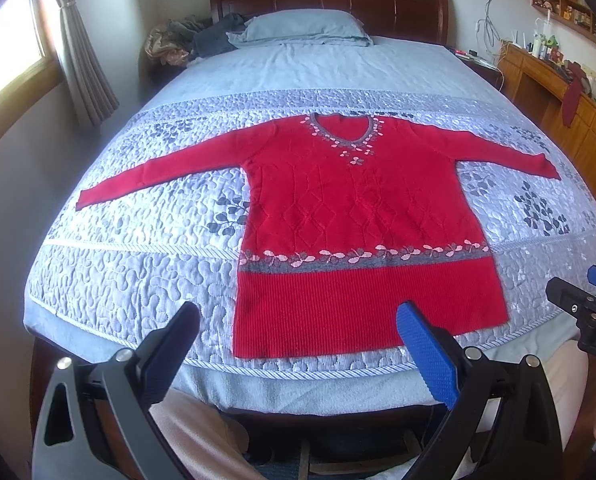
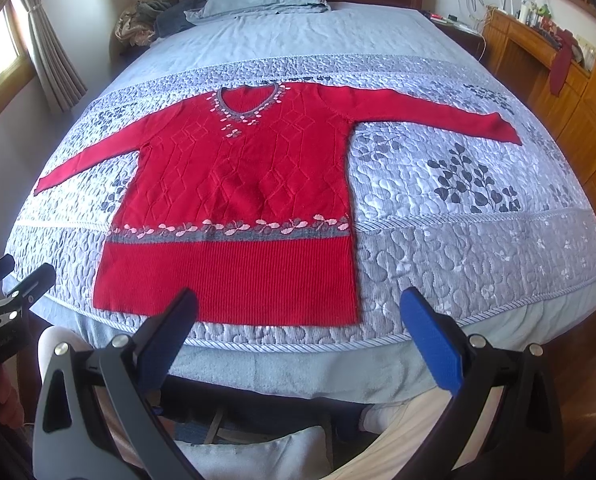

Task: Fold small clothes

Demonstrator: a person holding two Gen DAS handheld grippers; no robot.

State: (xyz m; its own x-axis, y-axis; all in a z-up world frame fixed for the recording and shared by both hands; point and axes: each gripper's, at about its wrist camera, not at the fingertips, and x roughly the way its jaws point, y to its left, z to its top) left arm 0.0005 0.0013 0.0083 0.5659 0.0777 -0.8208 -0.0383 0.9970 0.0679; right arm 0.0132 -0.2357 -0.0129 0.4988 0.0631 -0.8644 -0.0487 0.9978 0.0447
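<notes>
On the bed in front of you, the red sweater (image 1: 362, 216) lies flat and face up on the quilted cover (image 1: 138, 264), neck toward the pillow (image 1: 302, 26) and ribbed hem toward the near edge. Both sleeves are spread straight out to the sides, and nothing is turned over on itself, so by the look of it no fold is made yet and the whole job is ahead of you.

Your left gripper (image 1: 298, 344) hangs off the near edge of the bed, level with the left half of the hem, with its fingers spread wide and nothing between them. Your right gripper (image 2: 298, 328) hangs the same way near the hem's right corner, also spread wide and empty. Neither touches the sweater.

What is left, as I judge it: bring each sleeve in across the body, then fold the body itself. A second red garment (image 2: 560, 66) hangs on the wooden shelf unit (image 2: 538, 48) at right; whether it belongs to your pile, I cannot tell.
</notes>
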